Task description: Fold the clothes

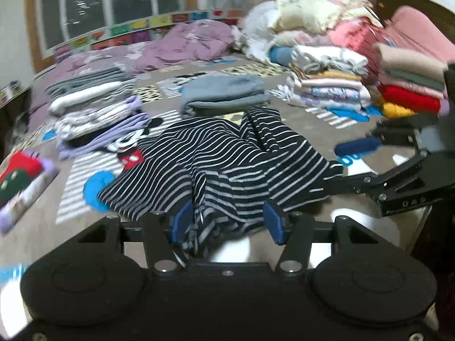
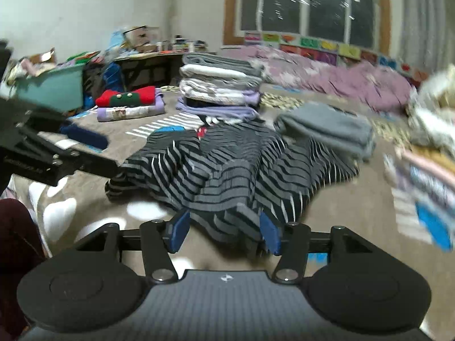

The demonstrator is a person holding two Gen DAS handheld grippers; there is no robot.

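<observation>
Left wrist view: your left tongs (image 1: pixel 227 223) stand with their blue pads apart, and a bunched fold of the dark navy, white-striped knit garment (image 1: pixel 221 159) hangs between them, brushing the left pad (image 1: pixel 182 221); the right pad is clear of the cloth, so nothing is clamped. The garment lies crumpled on the brown cartoon-printed bedspread (image 1: pixel 85 170), its near edge drawn up toward you. At the right edge of this view your right tongs (image 1: pixel 345 162) reach in from the side, blue upper finger (image 1: pixel 358 146) above and black lower finger at the garment's corner, the two spread apart.

Right wrist view: the right tongs (image 2: pixel 224 231) are likewise apart, with the striped garment's (image 2: pixel 227 164) near hem lying between the pads and touching the right one. The left tongs (image 2: pixel 93 153) enter from the left, their black finger meeting the garment's left edge.

Behind the garment, just beyond its far edge, lies a folded grey sweater (image 1: pixel 224 92). To its left stands a stack of folded white, grey and lilac clothes (image 1: pixel 96 108); to its right, stacks of folded pastel and red-and-yellow clothes (image 1: pixel 369 85). A folded red and green sweater (image 2: pixel 128 98) rests on another lilac piece near the bed's left edge. A rumpled mauve quilt (image 1: pixel 182 45) lies along the window side.
</observation>
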